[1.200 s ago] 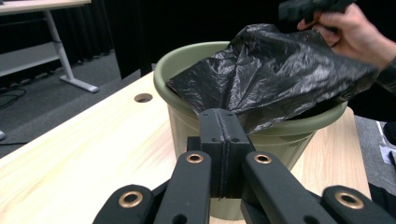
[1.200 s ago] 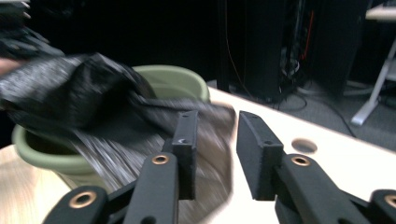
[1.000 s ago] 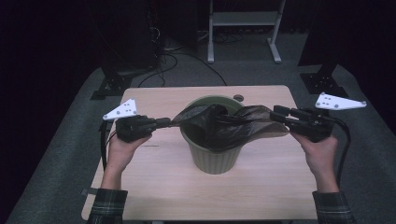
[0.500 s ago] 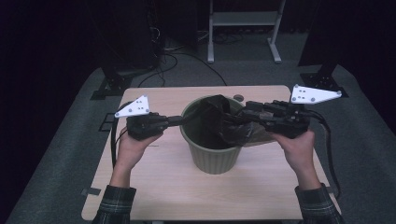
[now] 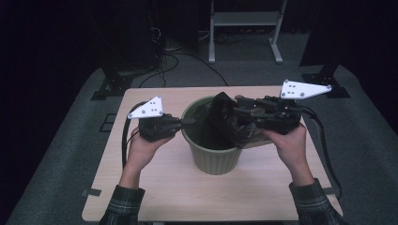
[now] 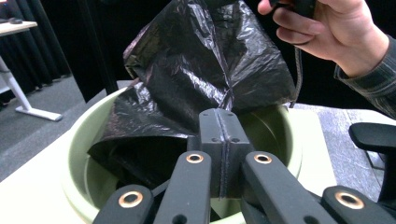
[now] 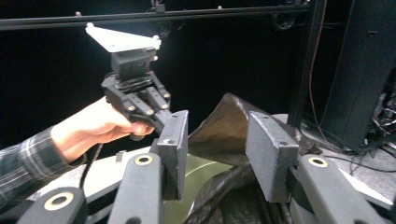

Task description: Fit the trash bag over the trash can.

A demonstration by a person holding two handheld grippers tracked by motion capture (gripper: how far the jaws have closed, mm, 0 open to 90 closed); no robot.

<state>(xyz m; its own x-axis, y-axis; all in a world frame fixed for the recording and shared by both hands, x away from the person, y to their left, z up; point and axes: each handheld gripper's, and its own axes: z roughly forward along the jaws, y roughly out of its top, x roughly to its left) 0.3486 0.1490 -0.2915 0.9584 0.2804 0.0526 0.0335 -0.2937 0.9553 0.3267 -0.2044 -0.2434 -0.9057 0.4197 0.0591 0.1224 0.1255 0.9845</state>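
A green bin (image 5: 213, 152) stands in the middle of the desk (image 5: 159, 197), and a black bag (image 5: 225, 123) hangs half in, half out of it. The bag's lower part lies inside the bin; its upper part is bunched up above the rim, toward the bin's right side in the high view.

The left tool (image 5: 187, 122) sits at the bin's left rim, pointing across the opening. In the left gripper view its jaws are clenched flat against each other, with the bag (image 6: 201, 79) rising just beyond their tips over the bin (image 6: 88, 154); a thin edge of the bag seems to run into the seam between them, but I cannot tell for sure that it is pinched.

The right tool (image 5: 241, 111) comes in from the right, above the rim, its tips reaching into the raised bunch of bag. Its jaws have just been opening. In the right gripper view they stand apart, with a fold of the bag (image 7: 224, 128) rising between them, and the pads do not press on it: released. Beyond that fold, the left tool (image 7: 163, 122) is seen in the person's hand (image 7: 100, 123).
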